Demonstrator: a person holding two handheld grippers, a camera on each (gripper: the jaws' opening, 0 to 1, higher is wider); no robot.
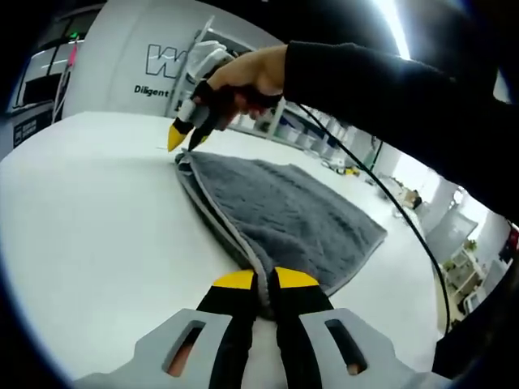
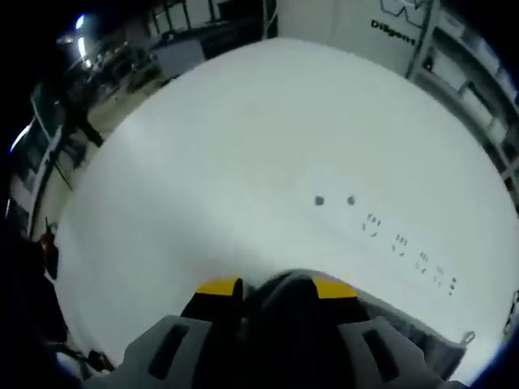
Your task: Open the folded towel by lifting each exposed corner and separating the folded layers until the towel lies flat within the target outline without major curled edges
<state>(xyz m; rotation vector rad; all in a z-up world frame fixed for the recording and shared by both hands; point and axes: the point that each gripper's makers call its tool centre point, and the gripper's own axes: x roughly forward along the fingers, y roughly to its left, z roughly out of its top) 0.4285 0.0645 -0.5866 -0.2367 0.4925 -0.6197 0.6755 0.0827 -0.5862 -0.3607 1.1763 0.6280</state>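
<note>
Left gripper view – towel: a grey towel lies folded on the white counter, one bound edge running from the near corner to the far corner.
Left gripper view – left gripper: the left gripper has its jaws clenched on the towel's near corner, the bound edge passing between the yellow tips.
Left gripper view – right gripper: the right gripper, held in a person's hand, sits at the far corner with its tips close together, touching or just above the edge.
Right gripper view – right gripper: the right gripper has dark grey towel bunched between the yellow tips; the jaws are grasping that corner.
Right gripper view – counter: bare white surface ahead, with small faint marks; an outline cannot be made out.
Step in hand: both corners of one edge appear gripped; the layers are not yet separated.
Next move calls for: raising both corners together and carrying the top layer over, with even tension so the edge does not curl.
</note>
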